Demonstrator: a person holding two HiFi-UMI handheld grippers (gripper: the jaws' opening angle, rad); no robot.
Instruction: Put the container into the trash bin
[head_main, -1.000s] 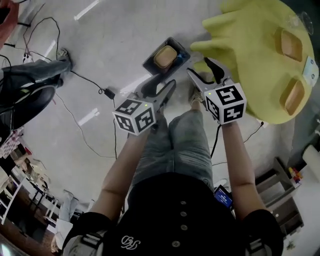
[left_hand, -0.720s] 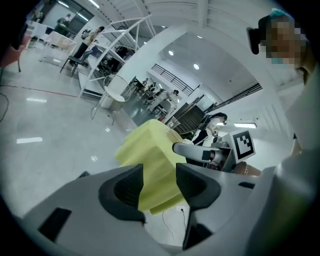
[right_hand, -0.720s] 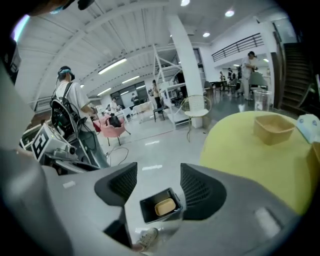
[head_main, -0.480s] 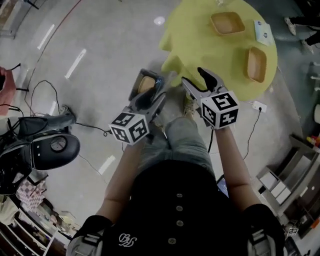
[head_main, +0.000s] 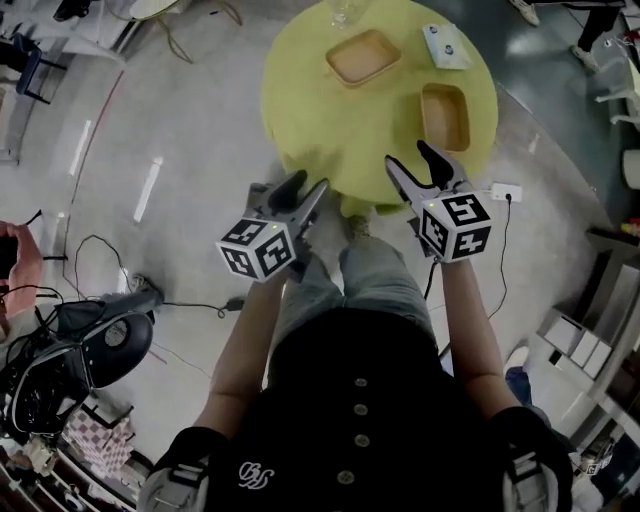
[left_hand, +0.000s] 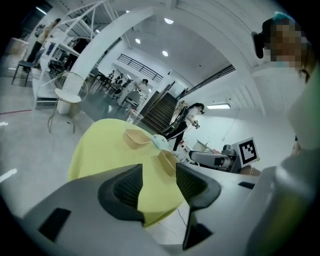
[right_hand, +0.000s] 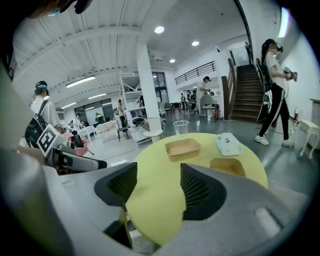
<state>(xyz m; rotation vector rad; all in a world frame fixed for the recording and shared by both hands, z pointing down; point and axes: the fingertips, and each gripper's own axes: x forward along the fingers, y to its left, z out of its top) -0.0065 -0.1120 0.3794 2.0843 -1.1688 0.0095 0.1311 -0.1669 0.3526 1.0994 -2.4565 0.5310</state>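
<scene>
- Left gripper (head_main: 310, 183): jaws stood apart with nothing between them. In its own view only yellow cloth showed through the gap (left_hand: 159, 182).
- Right gripper (head_main: 410, 157): also released and empty, jaws wide (right_hand: 157, 187). It pointed at the table edge.
- Both grippers hung side by side in front of me, just short of the round table with the yellow-green cloth (head_main: 320, 140).
- Change over the last second: my head camera swung off the floor and up to the table. The dark trash bin with a tan container lying in it, which sat ahead of the left jaws a second ago, was no longer in view.
- I took that to mean one drop was done and I had turned back for another.
- Task items now: the nearer tan rectangular container (head_main: 445, 117) sat on the cloth just beyond the right gripper, untouched. The farther tan rectangular container (head_main: 363, 57) lay toward the table's far side.
- Also on the table: a white flat packet (head_main: 443, 45) and a clear plastic cup (head_main: 343, 12) at the far rim.
- Judgement: the next pickup looked easiest with the right gripper on the nearer container, since the bin lay off to my left, out of frame.
</scene>
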